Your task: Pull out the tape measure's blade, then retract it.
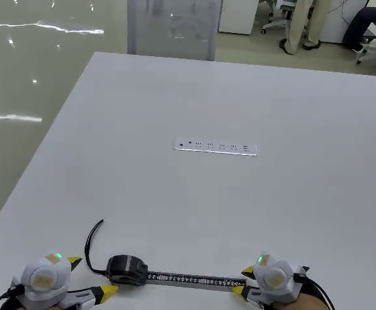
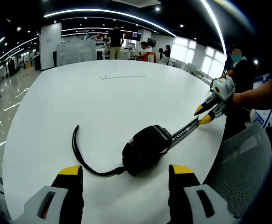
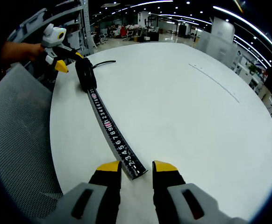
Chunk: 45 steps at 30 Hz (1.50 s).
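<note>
One broad white table (image 1: 240,97) carries the whole job, and the tape measure lies at its near edge. The blade (image 1: 194,279) is drawn out flat along the surface from the black case (image 1: 126,269) toward the right gripper (image 1: 242,280).

The right gripper's jaws stand a little apart on either side of the blade's tip and do not seem to pinch it. The left gripper (image 1: 92,276) is spread wide, with the case just ahead of its tips and apparently untouched.

The pull-out looks done, so retracting comes next. To do it well, close the left jaws on the case first so it cannot skid. Then walk the tip back with the right, keeping the blade low and straight — a loose blade would whip and could kink.

A mesh-backed chair (image 1: 174,29) stands at the far edge and a socket strip (image 1: 216,147) sits mid-table, both well apart from the work. Only the case's black strap (image 1: 90,248) could get in the way — it curls just beside the left jaws and could snag.
</note>
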Each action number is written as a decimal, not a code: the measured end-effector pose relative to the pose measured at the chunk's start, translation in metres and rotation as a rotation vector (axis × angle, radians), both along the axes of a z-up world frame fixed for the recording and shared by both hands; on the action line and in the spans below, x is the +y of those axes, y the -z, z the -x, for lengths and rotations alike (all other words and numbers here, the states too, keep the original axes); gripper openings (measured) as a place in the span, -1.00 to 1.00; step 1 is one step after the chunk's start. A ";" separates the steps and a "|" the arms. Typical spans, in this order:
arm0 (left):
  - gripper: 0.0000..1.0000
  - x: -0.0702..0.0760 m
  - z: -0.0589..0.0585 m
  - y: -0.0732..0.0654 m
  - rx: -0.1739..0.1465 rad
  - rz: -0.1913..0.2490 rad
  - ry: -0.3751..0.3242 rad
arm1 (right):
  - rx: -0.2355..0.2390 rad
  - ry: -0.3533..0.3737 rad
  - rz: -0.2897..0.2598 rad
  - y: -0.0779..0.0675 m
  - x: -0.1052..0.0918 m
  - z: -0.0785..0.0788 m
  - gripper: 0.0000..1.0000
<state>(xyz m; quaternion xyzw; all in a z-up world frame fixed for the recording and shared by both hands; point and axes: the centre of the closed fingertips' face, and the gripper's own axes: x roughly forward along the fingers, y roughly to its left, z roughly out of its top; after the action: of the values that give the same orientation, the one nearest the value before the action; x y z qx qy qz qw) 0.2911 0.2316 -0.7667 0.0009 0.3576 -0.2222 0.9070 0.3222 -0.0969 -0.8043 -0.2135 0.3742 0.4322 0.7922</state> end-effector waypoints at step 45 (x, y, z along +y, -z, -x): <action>1.00 -0.004 0.026 -0.037 -0.177 0.006 0.079 | -0.188 0.394 -0.110 -0.065 -0.114 0.083 1.00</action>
<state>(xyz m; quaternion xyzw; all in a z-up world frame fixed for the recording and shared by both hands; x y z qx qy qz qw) 0.2652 0.2278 -0.7297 0.0317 0.2753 -0.2578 0.9256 0.2390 -0.2111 -0.7394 -0.1320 0.3090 0.2670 0.9032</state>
